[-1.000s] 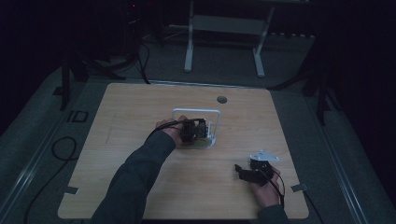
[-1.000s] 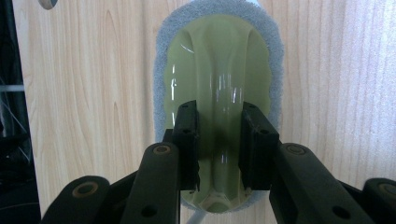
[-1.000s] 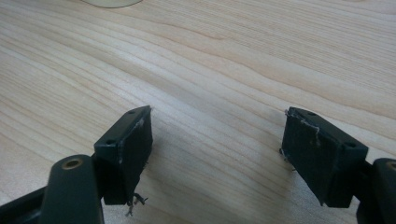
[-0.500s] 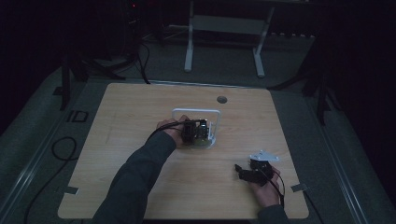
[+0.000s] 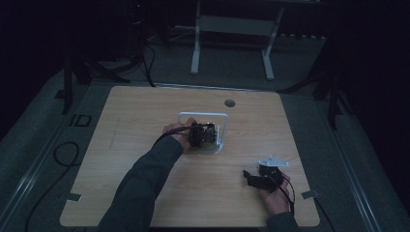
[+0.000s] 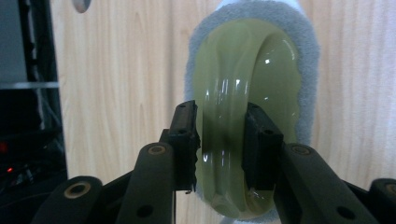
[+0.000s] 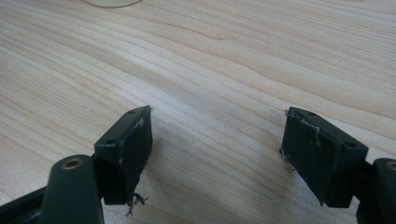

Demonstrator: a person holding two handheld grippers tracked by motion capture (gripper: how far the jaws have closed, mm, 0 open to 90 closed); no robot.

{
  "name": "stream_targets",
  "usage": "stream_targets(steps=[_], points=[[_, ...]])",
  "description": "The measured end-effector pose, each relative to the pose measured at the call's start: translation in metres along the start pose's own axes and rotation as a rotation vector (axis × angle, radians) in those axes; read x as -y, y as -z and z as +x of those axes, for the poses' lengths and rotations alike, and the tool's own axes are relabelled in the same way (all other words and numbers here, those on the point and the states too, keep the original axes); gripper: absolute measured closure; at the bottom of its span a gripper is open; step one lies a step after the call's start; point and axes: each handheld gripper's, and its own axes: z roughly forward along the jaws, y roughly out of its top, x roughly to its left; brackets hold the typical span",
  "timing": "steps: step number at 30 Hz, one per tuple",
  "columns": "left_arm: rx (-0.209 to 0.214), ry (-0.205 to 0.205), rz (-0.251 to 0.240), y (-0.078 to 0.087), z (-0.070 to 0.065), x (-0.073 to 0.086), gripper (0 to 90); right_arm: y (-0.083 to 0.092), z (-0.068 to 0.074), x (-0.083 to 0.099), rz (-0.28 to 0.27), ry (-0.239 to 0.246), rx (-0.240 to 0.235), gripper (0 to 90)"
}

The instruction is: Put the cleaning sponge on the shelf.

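A glossy yellow-green dish-like thing [image 6: 247,60] with a fuzzy grey edge stands against the wooden table. Its rounded rim passes between the jaws of my left gripper [image 6: 219,112]. These jaws have just been opening, and the left pad [image 6: 187,135] stands a sliver off the rim. From above, the left gripper [image 5: 203,134] sits inside a white wire frame [image 5: 203,115] at mid-table. My right gripper [image 5: 255,179] rests near the front right edge, and its open jaws [image 7: 217,140] have bare wood between them.
The wooden table [image 5: 145,121] has a round cable hole [image 5: 229,103] at the back. Tape patches [image 5: 308,195] mark its front corners. A cable [image 5: 63,154] loops on the floor at left, and a white stand [image 5: 232,24] is behind the table.
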Motion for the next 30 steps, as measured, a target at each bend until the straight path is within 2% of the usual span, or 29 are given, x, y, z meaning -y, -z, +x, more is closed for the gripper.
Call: stream_targets(steps=[5,12,19,22,30], points=[[0.004,0.019,0.004,0.001,0.001,0.001,61.2,0.0,0.0,0.0,0.0,0.001,0.0,24.2],[0.008,0.038,0.001,0.006,0.003,0.004,57.6,0.0,0.0,0.0,0.001,-0.001,0.0,24.2],[0.016,0.03,0.001,0.012,0.001,0.006,56.0,0.0,0.0,0.0,0.0,0.0,0.0,24.2],[0.016,0.041,-0.008,0.016,0.001,0.007,53.3,0.0,0.0,0.0,0.0,0.0,0.0,24.2],[0.03,0.05,-0.037,0.031,-0.003,0.008,54.9,0.0,0.0,0.0,0.0,0.001,0.0,24.2]])
